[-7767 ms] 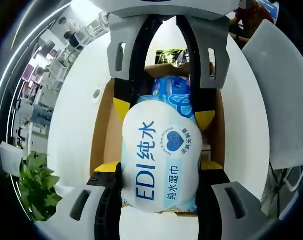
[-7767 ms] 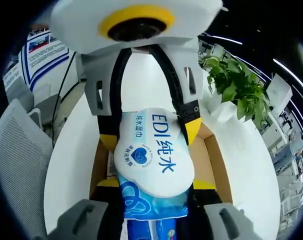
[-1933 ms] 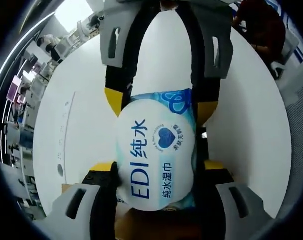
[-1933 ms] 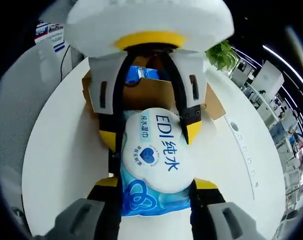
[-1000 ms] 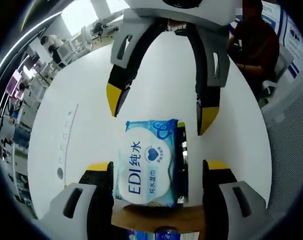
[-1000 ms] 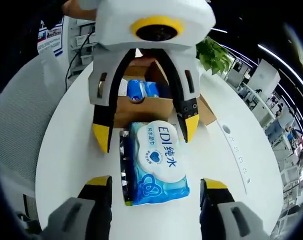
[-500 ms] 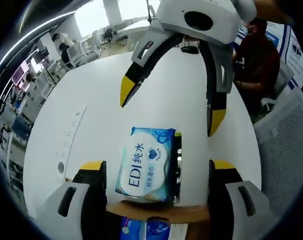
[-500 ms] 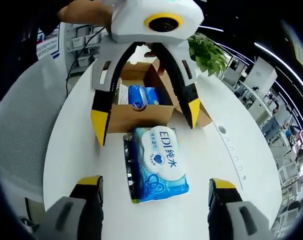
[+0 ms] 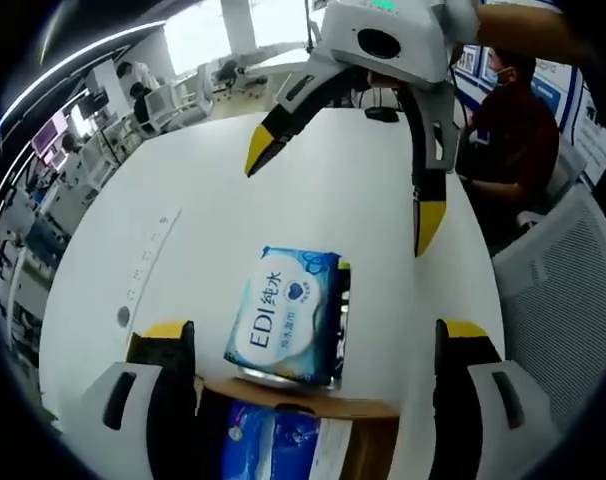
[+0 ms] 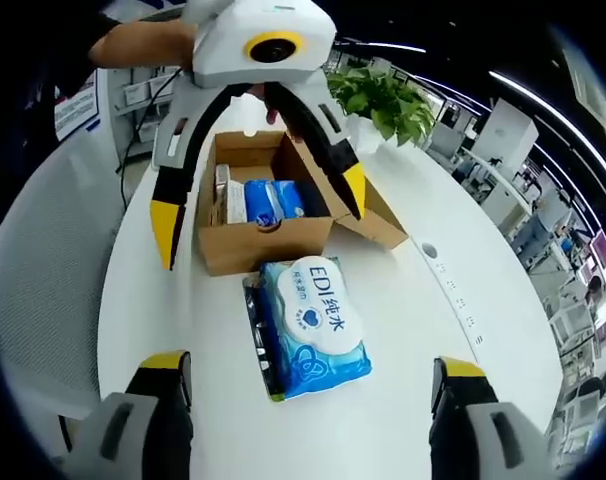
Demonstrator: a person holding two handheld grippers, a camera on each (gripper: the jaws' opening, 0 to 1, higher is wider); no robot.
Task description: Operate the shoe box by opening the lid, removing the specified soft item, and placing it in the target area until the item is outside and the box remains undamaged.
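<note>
your left gripper [image 9: 313, 350] has its jaws spread wide, holding nothing; your right gripper [image 10: 308, 390] is the same, jaws far apart and clear of everything. the wipes pack [image 10: 313, 325] lies flat on the white table [image 10: 423, 330] between them, untouched, just beside the front wall of the shoe box [image 10: 268, 240]. the box stands open, flaps out, with blue packets [image 10: 268, 200] inside. in the left gripper view the pack [image 9: 286, 315] sits against the box edge [image 9: 313, 408].

White table [image 10: 403, 330] carries the wipes pack [image 10: 311, 325], seemingly touching cardboard box [image 10: 266, 240].
</note>
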